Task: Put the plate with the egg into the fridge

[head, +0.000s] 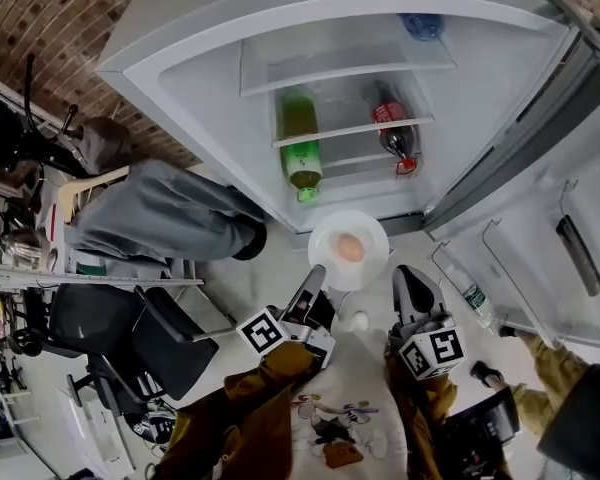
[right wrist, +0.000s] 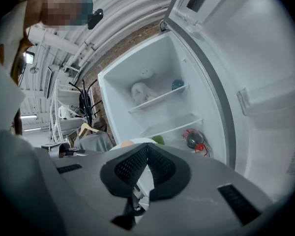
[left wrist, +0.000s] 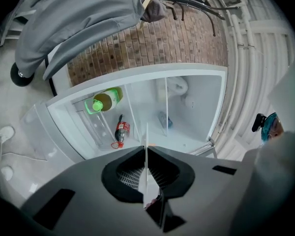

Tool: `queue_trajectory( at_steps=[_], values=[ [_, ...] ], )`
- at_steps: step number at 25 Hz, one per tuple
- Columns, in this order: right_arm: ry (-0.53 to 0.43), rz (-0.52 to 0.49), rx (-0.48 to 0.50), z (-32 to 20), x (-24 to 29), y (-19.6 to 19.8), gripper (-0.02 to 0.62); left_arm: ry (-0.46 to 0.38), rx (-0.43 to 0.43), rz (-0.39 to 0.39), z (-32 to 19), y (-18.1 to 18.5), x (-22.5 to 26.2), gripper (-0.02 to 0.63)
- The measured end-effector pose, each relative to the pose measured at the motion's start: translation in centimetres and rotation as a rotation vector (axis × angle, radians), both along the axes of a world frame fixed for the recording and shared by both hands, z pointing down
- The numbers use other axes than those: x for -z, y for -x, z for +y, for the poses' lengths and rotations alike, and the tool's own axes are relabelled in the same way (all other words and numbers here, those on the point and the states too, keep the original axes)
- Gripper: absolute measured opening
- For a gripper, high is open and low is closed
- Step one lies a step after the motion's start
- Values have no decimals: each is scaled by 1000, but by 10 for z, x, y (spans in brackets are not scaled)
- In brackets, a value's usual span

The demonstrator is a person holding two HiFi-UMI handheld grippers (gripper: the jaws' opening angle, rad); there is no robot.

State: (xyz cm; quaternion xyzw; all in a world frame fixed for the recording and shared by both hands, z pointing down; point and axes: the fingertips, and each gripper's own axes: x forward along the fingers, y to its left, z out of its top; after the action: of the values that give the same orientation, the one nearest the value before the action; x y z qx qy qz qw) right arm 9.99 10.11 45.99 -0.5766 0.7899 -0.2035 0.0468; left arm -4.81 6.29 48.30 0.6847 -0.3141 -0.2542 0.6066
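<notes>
My left gripper (head: pixel 315 276) has its fingers clamped on the near rim of the white plate (head: pixel 325 236). In the left gripper view the rim shows as a thin white edge pinched between them (left wrist: pixel 146 151). The egg (head: pixel 350 248) sits near the middle of the plate. I hold the plate in the air just in front of the open fridge (head: pixel 210 58), not yet on any shelf.

My right gripper (head: pixel 408 278) is just beside the plate's right side. In the right gripper view its fingers meet with nothing between them, and the plate's edge (right wrist: pixel 140 141) seems to lie just behind them rather than in their grip.

Inside the fridge a green bottle (head: pixel 300 148) and a red-capped dark bottle (head: pixel 395 133) lie on a shelf.
</notes>
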Motion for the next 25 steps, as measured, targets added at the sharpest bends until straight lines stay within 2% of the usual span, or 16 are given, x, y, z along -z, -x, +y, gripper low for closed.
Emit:
queue_trajectory(
  at_steps=[13,25],
  values=[
    [34,25,-117,-67,1,11,5,56,-92,40,-55,-1,-8,21],
    [50,21,-234,-90,-3,30,5,90,-231,13,-72,16,-25,21]
  ],
)
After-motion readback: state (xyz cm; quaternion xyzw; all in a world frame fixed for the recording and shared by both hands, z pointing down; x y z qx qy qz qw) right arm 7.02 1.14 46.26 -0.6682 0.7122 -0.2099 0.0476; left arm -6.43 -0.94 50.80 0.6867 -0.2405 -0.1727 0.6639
